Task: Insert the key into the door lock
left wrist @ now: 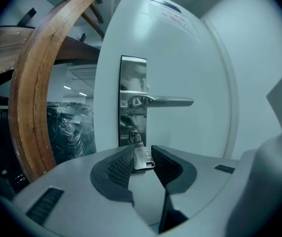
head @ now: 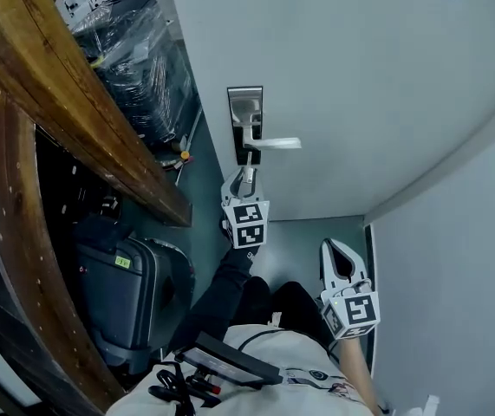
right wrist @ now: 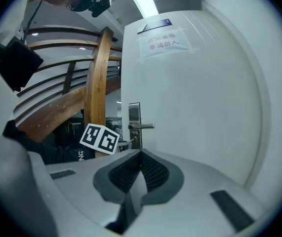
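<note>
A steel lock plate (head: 244, 121) with a lever handle (head: 275, 144) is fixed to the white door (head: 360, 76). My left gripper (head: 245, 177) is right at the plate's lower end, shut on a small silver key (left wrist: 143, 158). In the left gripper view the key blade points straight at the keyhole (left wrist: 133, 134), with its tip at or just inside the opening; I cannot tell which. The handle (left wrist: 169, 101) runs to the right above it. My right gripper (head: 339, 255) hangs back, low and to the right, shut with nothing in it (right wrist: 141, 155).
A curved wooden railing (head: 74, 120) rises on the left, close to the door's edge. Below it stand a black suitcase (head: 126, 293) and plastic-wrapped goods (head: 139, 50). A white wall (head: 455, 258) closes in on the right, leaving a narrow strip of floor (head: 295, 245).
</note>
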The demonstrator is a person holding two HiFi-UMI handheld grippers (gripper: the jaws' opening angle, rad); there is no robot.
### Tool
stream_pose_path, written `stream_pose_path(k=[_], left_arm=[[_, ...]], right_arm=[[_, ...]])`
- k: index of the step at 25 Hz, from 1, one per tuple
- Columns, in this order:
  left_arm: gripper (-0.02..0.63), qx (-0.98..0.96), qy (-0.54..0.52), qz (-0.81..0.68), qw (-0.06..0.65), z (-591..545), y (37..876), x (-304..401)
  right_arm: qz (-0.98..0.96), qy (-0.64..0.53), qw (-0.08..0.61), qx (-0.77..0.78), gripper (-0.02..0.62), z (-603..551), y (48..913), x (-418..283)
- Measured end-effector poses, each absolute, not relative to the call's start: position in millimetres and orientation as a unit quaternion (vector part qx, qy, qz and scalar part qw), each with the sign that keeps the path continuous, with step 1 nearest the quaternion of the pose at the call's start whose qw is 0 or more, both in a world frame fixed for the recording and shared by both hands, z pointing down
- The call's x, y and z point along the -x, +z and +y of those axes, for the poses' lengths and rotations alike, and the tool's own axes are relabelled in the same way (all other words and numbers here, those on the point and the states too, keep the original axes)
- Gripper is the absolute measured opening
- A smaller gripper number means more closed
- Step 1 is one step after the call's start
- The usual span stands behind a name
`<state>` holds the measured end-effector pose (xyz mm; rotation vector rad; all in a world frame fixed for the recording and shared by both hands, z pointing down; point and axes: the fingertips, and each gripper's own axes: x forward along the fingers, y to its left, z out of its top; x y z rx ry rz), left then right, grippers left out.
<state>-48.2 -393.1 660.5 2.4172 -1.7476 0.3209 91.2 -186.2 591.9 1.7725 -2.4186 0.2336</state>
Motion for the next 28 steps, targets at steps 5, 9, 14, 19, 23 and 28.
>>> stream_pose_path(k=[5,9,14,19,23,28], left_arm=[[0.118,-0.798,0.103,-0.590,0.069,-405,665,47],[0.118,-0.795,0.106,-0.593,0.068,-412,666,46],[0.118,-0.790,0.112,-0.598,0.070,-415,666,48],[0.118,-0.782,0.140,-0.603,0.071,-416,660,48],[0.118,-0.772,0.153,-0.612,0.077,-423,657,45],[0.118,-0.765,0.159,-0.619,0.084,-442,661,45]], right_arm=[[-0.804,0.081,0.067,-0.586,0.006,-195,602,-98],[-0.806,0.084,0.065,-0.582,0.006,-201,603,-101],[-0.808,0.086,0.062,-0.579,0.006,-210,604,-103],[-0.809,0.094,0.061,-0.577,0.006,-211,606,-103],[-0.807,0.095,0.055,-0.580,0.006,-215,602,-106],[-0.802,0.101,0.052,-0.586,0.006,-215,610,-114]])
